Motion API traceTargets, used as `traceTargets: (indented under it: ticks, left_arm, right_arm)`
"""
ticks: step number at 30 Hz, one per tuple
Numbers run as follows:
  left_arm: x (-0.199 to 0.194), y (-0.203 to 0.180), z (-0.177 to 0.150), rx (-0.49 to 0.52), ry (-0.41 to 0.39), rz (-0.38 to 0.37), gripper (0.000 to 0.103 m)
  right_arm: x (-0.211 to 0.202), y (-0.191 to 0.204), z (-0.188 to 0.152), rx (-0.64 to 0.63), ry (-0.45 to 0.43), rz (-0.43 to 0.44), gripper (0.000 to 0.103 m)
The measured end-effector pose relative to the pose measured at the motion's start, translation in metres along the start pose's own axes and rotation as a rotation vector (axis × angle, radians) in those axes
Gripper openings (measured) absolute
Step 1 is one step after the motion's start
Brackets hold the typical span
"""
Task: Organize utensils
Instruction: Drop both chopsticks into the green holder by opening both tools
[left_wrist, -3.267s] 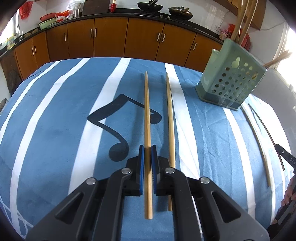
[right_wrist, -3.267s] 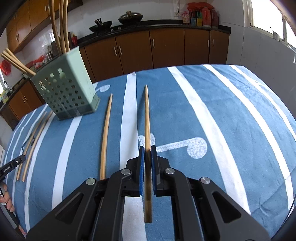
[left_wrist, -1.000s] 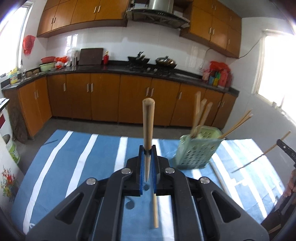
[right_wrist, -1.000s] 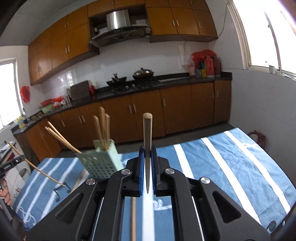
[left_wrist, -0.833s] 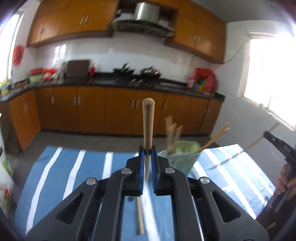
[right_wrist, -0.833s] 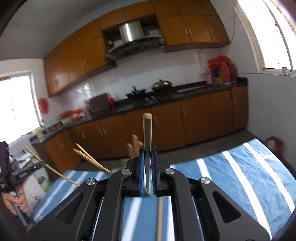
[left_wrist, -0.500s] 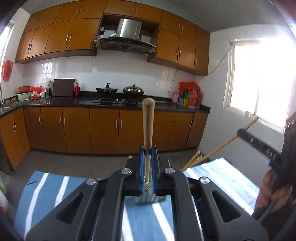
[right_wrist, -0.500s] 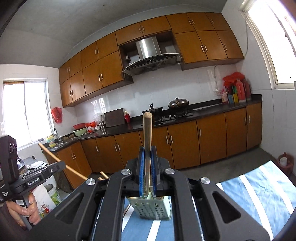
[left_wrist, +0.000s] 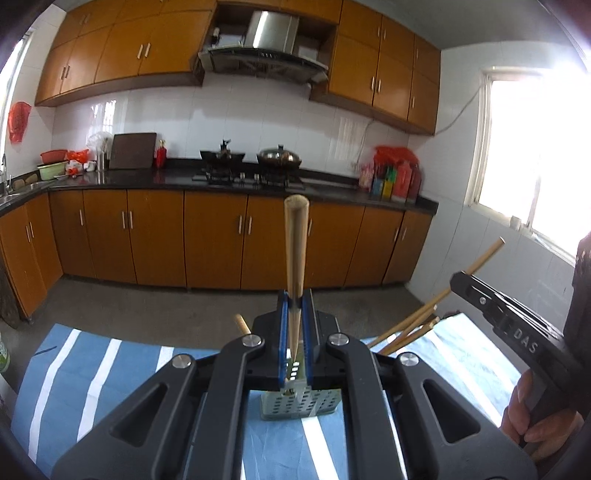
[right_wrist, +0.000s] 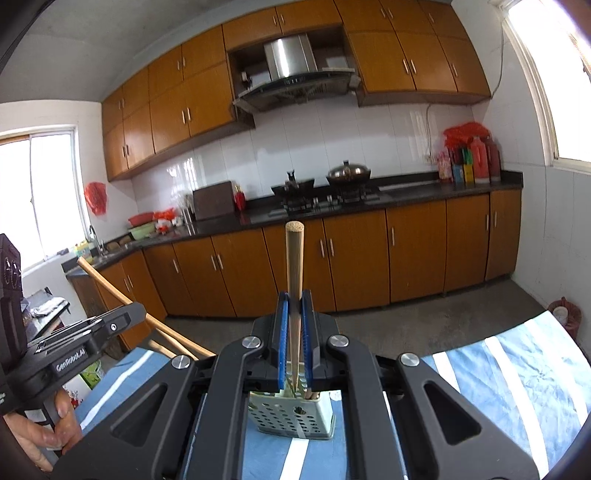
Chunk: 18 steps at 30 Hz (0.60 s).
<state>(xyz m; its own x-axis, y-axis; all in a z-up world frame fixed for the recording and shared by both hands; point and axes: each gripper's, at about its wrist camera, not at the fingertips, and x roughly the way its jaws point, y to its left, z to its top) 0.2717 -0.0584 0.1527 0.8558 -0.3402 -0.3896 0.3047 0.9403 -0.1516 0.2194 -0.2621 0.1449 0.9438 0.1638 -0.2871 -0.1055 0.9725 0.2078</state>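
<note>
My left gripper (left_wrist: 295, 306) is shut on a wooden chopstick (left_wrist: 295, 243) held upright, its thin end pointing down over the green perforated utensil holder (left_wrist: 299, 404) on the blue striped tablecloth. Several chopsticks (left_wrist: 406, 328) lean out of the holder to the right. My right gripper (right_wrist: 294, 306) is shut on another upright chopstick (right_wrist: 294, 266), its lower end just above the same holder (right_wrist: 291, 417). The right gripper also shows at the right of the left wrist view (left_wrist: 517, 328), and the left gripper at the left of the right wrist view (right_wrist: 81, 343).
The table carries a blue cloth with white stripes (left_wrist: 92, 376). Behind it are orange kitchen cabinets (left_wrist: 155, 240), a black counter with a stove and pots (left_wrist: 251, 173), and bright windows (left_wrist: 535, 155). A red bucket (right_wrist: 565, 314) stands on the floor at the right.
Both grippers have lifted their chopsticks off the table, turned them upright and moved over the holder. The holder now sits directly under both grippers.
</note>
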Motion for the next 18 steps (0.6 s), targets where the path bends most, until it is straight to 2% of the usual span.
traceTargets:
  ticks: [8, 10, 11, 15, 18]
  left_arm:
    - [0.031, 0.007, -0.015, -0.015, 0.068, 0.003, 0.009]
    - [0.032, 0.011, -0.014, -0.024, 0.066, 0.003, 0.010]
    - [0.032, 0.012, -0.013, -0.028, 0.062, 0.003, 0.010]
    - [0.022, 0.015, -0.012, -0.043, 0.036, 0.000, 0.010]
    - [0.004, 0.020, -0.010, -0.063, 0.002, -0.006, 0.016]
  right_arm:
    - [0.019, -0.004, -0.013, 0.027, 0.059, -0.005, 0.010]
    - [0.017, -0.005, -0.012, 0.027, 0.052, -0.008, 0.025]
    - [0.015, -0.004, -0.011, 0.025, 0.041, -0.012, 0.028]
    - [0.003, -0.002, -0.006, 0.015, 0.002, -0.016, 0.030]
    - [-0.015, -0.006, -0.004, 0.024, -0.028, -0.021, 0.030]
